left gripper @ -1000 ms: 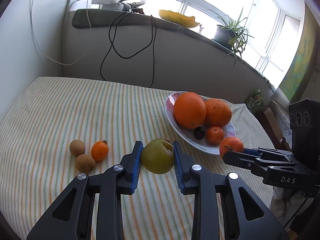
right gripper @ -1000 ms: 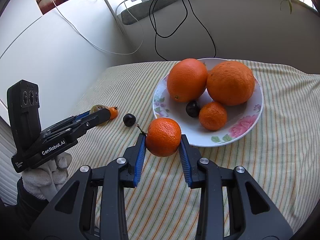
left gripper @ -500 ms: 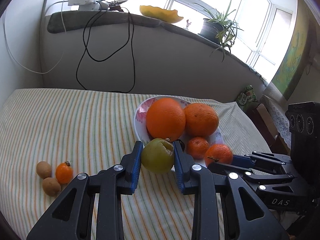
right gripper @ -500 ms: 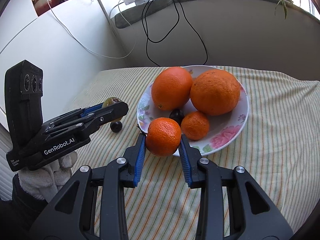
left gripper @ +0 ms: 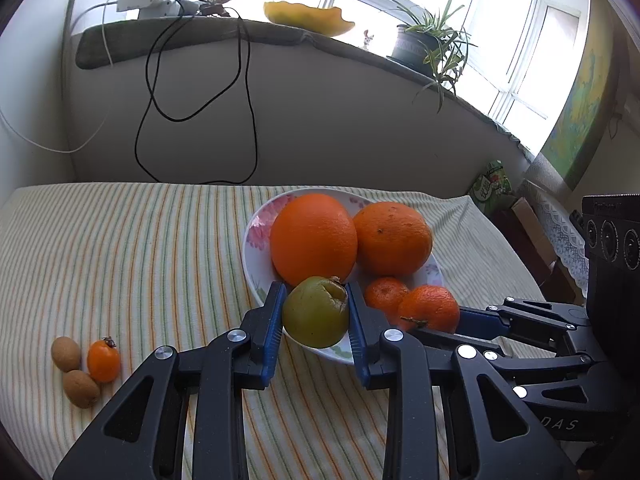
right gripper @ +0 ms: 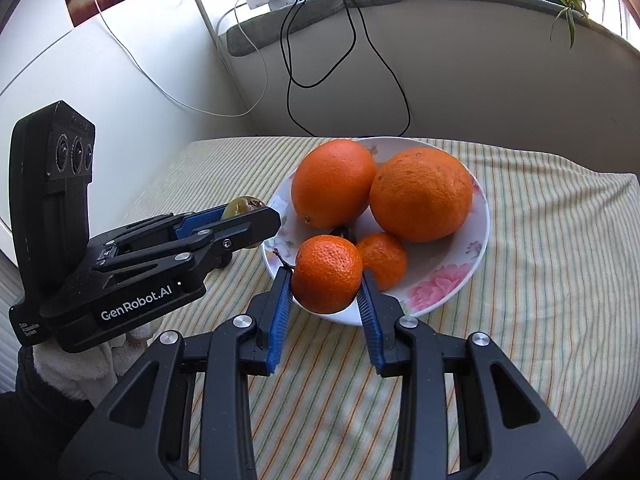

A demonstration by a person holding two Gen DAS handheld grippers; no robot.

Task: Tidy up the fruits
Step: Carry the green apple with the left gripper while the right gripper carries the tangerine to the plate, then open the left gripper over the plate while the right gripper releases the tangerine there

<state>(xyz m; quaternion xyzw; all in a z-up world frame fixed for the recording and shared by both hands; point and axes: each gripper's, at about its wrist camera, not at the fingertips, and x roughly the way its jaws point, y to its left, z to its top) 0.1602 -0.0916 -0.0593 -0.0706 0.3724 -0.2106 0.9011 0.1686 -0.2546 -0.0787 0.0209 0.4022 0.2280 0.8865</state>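
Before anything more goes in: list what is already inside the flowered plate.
Resting in the plate: two large oranges, a small mandarin, and a dark fruit, mostly hidden behind the held mandarin.

A striped tablecloth [left gripper: 160, 248] covers the table — on it a flowered plate [right gripper: 448, 284], two brown fruits [left gripper: 66, 354], one small orange fruit [left gripper: 103, 361].

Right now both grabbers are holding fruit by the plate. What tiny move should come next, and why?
Probably lower the right gripper a little and open it. Its mandarin already hangs over the near rim of the flowered plate, beside a smaller mandarin. The left gripper grips a yellow-green fruit over the same rim, so releasing one at a time looks safer.
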